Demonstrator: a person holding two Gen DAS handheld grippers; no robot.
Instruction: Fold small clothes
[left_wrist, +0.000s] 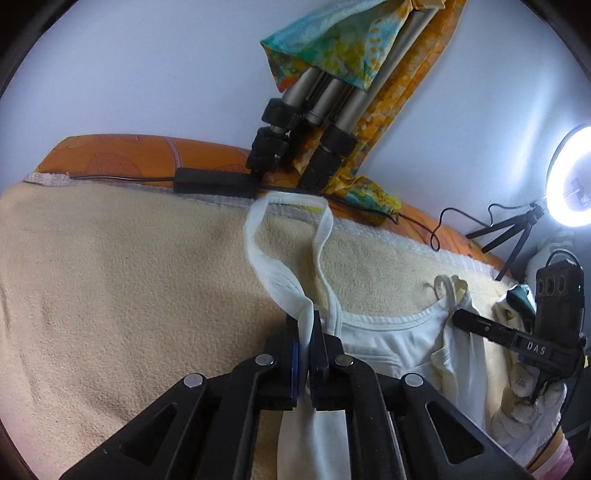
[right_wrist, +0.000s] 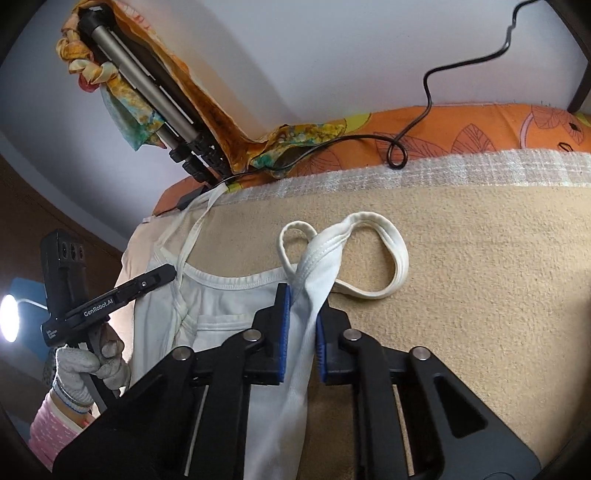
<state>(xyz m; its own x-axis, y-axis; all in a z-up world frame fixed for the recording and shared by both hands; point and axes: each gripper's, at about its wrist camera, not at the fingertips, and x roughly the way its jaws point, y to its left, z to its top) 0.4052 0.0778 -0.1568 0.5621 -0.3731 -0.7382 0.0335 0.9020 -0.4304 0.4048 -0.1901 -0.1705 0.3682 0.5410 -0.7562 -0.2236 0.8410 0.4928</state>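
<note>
A small white tank top (left_wrist: 384, 339) lies on a beige towel (left_wrist: 129, 277) spread over the bed. My left gripper (left_wrist: 306, 325) is shut on its left shoulder strap, whose loop (left_wrist: 258, 236) trails ahead. My right gripper (right_wrist: 303, 302) is shut on the right shoulder strap of the top (right_wrist: 221, 306), whose loop (right_wrist: 391, 258) lies ahead on the towel (right_wrist: 461, 295). The other gripper shows in each view: the right one (left_wrist: 461, 319) at the top's right edge, the left one (right_wrist: 168, 273) at its left edge.
A tripod (left_wrist: 295, 140) wrapped in a colourful cloth (left_wrist: 332, 44) leans on the wall behind the bed. An orange sheet (right_wrist: 461, 136), black cables (right_wrist: 395, 147) and a black adapter (left_wrist: 214, 182) lie along the far edge. A lit ring light (left_wrist: 569, 177) stands at right.
</note>
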